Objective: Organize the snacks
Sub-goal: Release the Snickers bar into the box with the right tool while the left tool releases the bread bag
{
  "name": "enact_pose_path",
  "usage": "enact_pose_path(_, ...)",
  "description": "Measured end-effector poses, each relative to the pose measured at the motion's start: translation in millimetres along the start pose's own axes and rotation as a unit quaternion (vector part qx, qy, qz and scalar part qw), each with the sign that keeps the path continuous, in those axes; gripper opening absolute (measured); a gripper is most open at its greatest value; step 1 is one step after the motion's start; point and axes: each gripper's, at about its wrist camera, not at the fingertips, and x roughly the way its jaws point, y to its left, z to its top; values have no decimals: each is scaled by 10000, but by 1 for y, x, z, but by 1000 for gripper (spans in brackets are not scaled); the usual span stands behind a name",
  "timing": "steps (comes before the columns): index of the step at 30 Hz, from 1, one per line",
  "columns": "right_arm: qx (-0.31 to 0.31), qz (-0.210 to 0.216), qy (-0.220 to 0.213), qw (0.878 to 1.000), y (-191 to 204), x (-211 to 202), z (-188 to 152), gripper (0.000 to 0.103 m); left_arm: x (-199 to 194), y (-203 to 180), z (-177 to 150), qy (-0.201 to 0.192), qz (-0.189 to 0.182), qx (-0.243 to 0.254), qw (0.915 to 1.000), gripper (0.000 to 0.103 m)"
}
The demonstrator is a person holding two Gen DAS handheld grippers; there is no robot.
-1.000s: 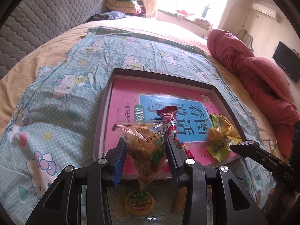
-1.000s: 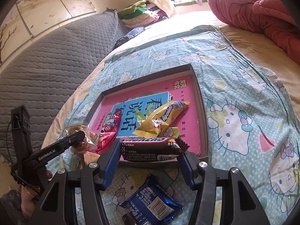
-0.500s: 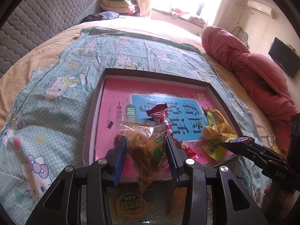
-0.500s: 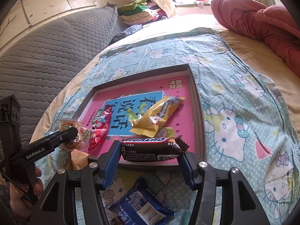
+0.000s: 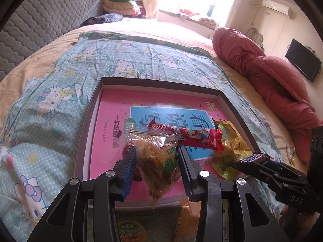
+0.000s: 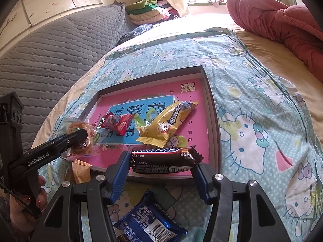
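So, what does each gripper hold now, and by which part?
The left gripper holds a clear-wrapped pastry packet by its sides, mid-body. The right gripper holds a dark chocolate bar by its two ends.

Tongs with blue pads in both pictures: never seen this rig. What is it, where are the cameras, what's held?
There is no robot arm here. A person holds one set of hand tongs in each hand, and a fisheye camera on each looks forward along its two fingers.

The left wrist view shows the left tongs closed on a clear-wrapped pastry. The right wrist view shows the right tongs closed on a dark chocolate bar.

Both are poised over the near edge of a shallow box with a pink book cover as its floor, set on a cartoon-print sheet on a bed. Inside it lie a red wrapper and a yellow bag. A blue packet lies outside, on the sheet.
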Motion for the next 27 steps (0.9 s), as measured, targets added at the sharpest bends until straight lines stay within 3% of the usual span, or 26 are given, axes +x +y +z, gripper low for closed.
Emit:
enact_pose_path(19,-212,-191,50,9996,7,2,-2,60,11,14,8,137,-183,-386,9990,43)
enact_pose_path(27,-111,-210,20,9997,3,0,0,60,10,2,6,153,-281,-202,9993,43)
